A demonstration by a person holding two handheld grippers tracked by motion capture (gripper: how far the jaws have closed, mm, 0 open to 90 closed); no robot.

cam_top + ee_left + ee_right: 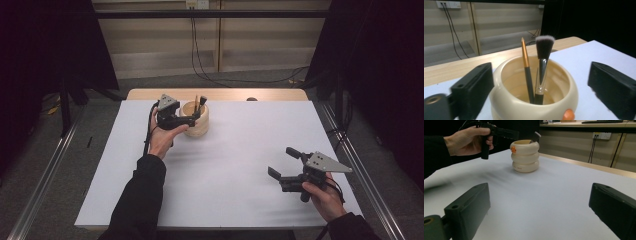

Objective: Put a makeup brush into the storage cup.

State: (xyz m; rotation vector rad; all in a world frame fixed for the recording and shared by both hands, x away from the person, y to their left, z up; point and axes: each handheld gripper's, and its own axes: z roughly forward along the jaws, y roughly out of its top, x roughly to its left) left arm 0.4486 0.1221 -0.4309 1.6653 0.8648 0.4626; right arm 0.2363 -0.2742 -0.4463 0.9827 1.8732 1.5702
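A round cream pot [195, 120] stands upright on the white surface [225, 165], near its far edge. The pot looks like three fat rings piled up, with a small orange dot [568, 115] on its side. Two brushes stand inside the pot. One is a thin brush [526, 63] with an orange handle and a pointed tip. The other is a fluffy brush [544, 48] with dark hair that turns white at the top. They lean close together and poke out above the rim of the pot. The left gripper [192, 116] is right at the pot, held up in the person's left hand [162, 137]. Its fingers [474, 86] are spread wide, one on each side of the pot, and they pinch nothing. The right gripper [282, 162] is well apart from the pot, on the near right part of the surface, in the right hand [325, 197]. Its fingers [469, 207] are spread wide too, with only bare surface between them.
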